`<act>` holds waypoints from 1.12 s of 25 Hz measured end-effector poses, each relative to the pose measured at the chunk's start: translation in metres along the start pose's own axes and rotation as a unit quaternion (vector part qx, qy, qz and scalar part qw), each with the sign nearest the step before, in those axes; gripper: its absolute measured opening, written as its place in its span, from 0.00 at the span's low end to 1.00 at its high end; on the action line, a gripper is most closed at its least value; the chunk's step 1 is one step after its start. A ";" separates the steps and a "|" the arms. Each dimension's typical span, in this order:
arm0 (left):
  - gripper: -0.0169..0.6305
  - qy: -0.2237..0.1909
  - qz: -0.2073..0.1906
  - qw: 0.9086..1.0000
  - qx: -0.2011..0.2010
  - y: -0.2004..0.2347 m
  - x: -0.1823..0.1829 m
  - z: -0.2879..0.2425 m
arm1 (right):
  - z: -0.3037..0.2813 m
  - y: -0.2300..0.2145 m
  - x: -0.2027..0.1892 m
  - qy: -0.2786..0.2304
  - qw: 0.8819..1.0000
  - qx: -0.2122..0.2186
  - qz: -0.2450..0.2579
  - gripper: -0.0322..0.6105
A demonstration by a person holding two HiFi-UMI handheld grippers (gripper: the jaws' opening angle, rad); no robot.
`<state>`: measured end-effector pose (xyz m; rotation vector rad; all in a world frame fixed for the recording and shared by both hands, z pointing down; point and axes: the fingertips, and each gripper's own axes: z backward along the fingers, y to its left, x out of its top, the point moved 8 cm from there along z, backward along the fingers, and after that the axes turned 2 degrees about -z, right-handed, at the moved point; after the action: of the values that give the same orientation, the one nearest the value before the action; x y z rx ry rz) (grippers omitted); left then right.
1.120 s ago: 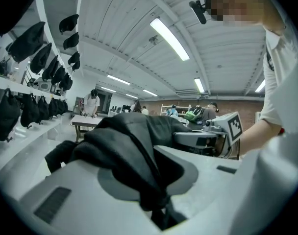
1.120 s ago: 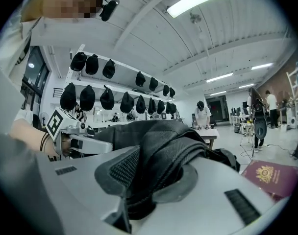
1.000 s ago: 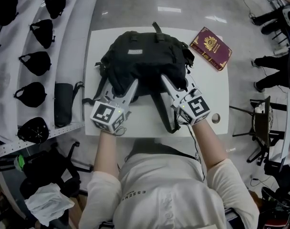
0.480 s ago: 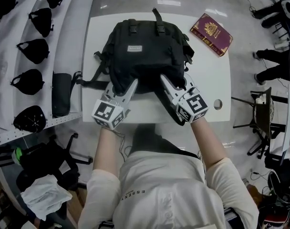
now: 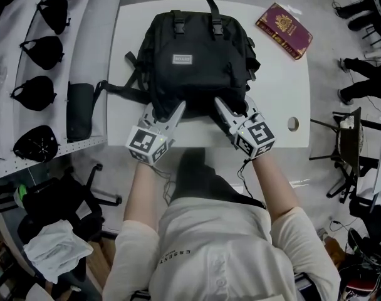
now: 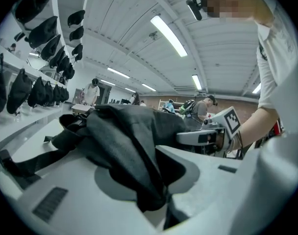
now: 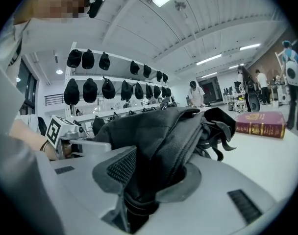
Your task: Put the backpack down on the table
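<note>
On the white rectangular table (image 5: 284,80), the black fabric backpack (image 5: 193,61) rests (a maroon hardcover book (image 5: 284,31) is nearby). Only the gripper views show the jaws of the left gripper (image 5: 162,111) and right gripper (image 5: 234,108) opening, with its fabric pinched between them. Black caps (image 5: 34,93) line the white shelves.

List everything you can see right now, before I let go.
backpack: one, black, on the table's middle
table: one, white
book: one, maroon, table's far right corner
bags: several, black, on the shelf at left
pouch: one, black, shelf's near end
cloth: one, white, lower left
chair: one, dark, right of the table
left gripper: grey, at backpack's near edge, fabric between its jaws, opening
right gripper: grey, likewise, opening
</note>
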<state>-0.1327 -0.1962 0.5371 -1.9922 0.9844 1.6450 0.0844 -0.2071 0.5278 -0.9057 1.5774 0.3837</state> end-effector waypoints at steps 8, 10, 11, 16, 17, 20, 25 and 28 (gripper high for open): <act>0.22 -0.002 0.043 0.999 0.019 -0.003 -0.027 0.011 | 0.006 0.010 -0.024 0.032 0.999 -0.012 0.013 0.27; 0.26 0.000 0.061 0.998 0.036 -0.003 -0.033 0.016 | 0.007 0.013 -0.027 0.038 0.999 -0.011 0.020 0.27; 0.29 0.003 0.068 0.997 0.048 -0.002 -0.036 0.019 | 0.007 0.014 -0.027 0.039 0.999 -0.013 0.022 0.27; 0.43 0.015 0.084 0.992 0.092 -0.004 -0.049 0.036 | 0.014 0.015 -0.028 0.040 0.997 -0.061 0.037 0.40; 0.44 0.012 0.086 0.992 0.097 -0.005 -0.049 0.040 | 0.017 0.015 -0.028 0.038 0.996 -0.071 0.037 0.42; 0.45 0.000 0.082 0.991 0.108 -0.008 -0.042 0.049 | 0.029 0.015 -0.024 0.023 0.996 -0.087 0.021 0.44; 0.45 0.007 0.034 0.991 0.130 -0.016 -0.021 0.062 | 0.048 0.019 -0.012 0.016 0.994 -0.106 0.023 0.44; 0.45 -0.001 0.012 0.988 0.152 -0.023 -0.009 0.075 | 0.061 0.026 0.001 0.001 0.993 -0.113 0.034 0.44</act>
<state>-0.1691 -0.1279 0.5239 -1.7807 1.1842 1.4087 0.1073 -0.1487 0.5064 -1.0259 1.5915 0.6200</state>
